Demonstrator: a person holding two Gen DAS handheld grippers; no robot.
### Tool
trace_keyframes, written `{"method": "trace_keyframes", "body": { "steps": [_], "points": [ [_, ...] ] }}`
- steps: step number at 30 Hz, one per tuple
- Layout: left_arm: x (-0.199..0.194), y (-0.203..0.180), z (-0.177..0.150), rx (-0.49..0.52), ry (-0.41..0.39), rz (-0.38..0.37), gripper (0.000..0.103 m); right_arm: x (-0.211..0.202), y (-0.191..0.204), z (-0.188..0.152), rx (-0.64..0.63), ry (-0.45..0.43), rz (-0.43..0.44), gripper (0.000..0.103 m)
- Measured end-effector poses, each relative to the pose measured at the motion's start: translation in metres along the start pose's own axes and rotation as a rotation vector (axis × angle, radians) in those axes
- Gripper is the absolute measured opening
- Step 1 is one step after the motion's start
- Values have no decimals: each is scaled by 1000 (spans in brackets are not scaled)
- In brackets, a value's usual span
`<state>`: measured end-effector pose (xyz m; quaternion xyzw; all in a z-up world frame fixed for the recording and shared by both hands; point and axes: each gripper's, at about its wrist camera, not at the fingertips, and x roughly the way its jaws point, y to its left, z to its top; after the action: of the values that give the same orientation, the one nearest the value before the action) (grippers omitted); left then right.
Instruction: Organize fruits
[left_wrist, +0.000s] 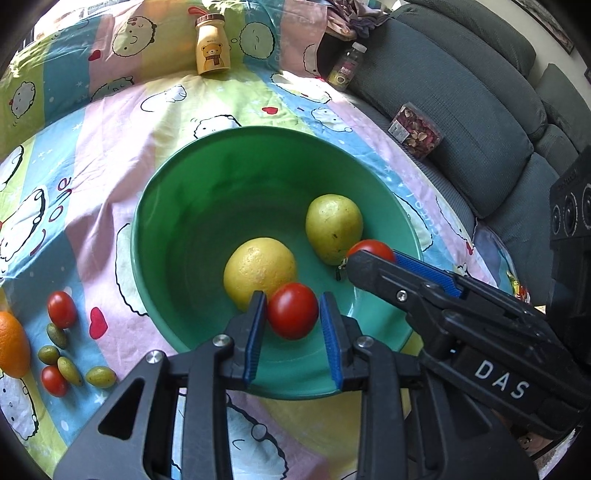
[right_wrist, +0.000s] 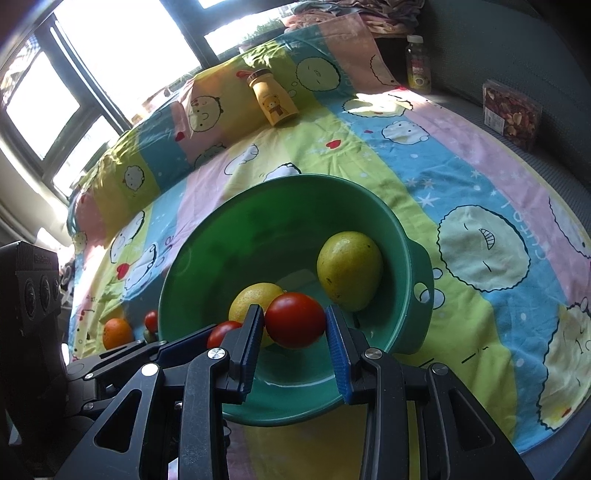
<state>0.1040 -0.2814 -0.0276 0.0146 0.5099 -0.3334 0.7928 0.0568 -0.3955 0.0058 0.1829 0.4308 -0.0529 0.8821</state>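
Observation:
A green bowl (left_wrist: 177, 221) on the patterned cloth holds a yellow lemon (left_wrist: 258, 269) and a yellow-green fruit (left_wrist: 332, 225). My left gripper (left_wrist: 293, 314) is shut on a red tomato (left_wrist: 293, 311) over the bowl's near side. My right gripper (right_wrist: 295, 325) is shut on a second red tomato (right_wrist: 294, 319) over the bowl; it also shows in the left wrist view (left_wrist: 371, 248). Left of the bowl lie two small tomatoes (left_wrist: 61, 309), an orange (left_wrist: 13, 345) and several green olives (left_wrist: 99, 376).
A bear-print jar (left_wrist: 212, 48) stands at the back of the cloth. A drink bottle (left_wrist: 345, 66) and a clear box of dried petals (left_wrist: 415, 130) sit on the grey sofa (left_wrist: 480, 129) to the right. Windows (right_wrist: 74, 74) are behind.

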Motion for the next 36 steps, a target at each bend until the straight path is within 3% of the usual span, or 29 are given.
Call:
{"method": "trace_keyframes", "body": {
  "steps": [2, 4, 7, 13, 23, 28, 34, 36],
  "points": [
    [-2, 0, 0, -8, -1, -5, 42, -2, -1, 1, 10, -5, -3, 37],
    [-6, 2, 0, -16, -8, -2, 54, -5, -2, 4, 18, -5, -9, 44],
    [-15, 4, 0, -24, -18, -17, 60, -12, -2, 5, 22, -24, -15, 59],
    [-53, 12, -5, -26, -97, -1, 73, -30, 14, 6, 1, -64, 32, 71],
    [-115, 82, -34, -161, -177, 113, 75, -48, 79, -5, -122, -104, 123, 75],
    [-138, 129, -58, -264, -190, 194, 75, -38, 110, -18, -175, -69, 160, 76],
    [-146, 167, -88, -341, -175, 245, 75, -11, 141, -34, -236, 7, 185, 76],
    [-143, 174, -97, -352, -172, 232, 75, -1, 150, -39, -256, 34, 184, 76]
  ]
}}
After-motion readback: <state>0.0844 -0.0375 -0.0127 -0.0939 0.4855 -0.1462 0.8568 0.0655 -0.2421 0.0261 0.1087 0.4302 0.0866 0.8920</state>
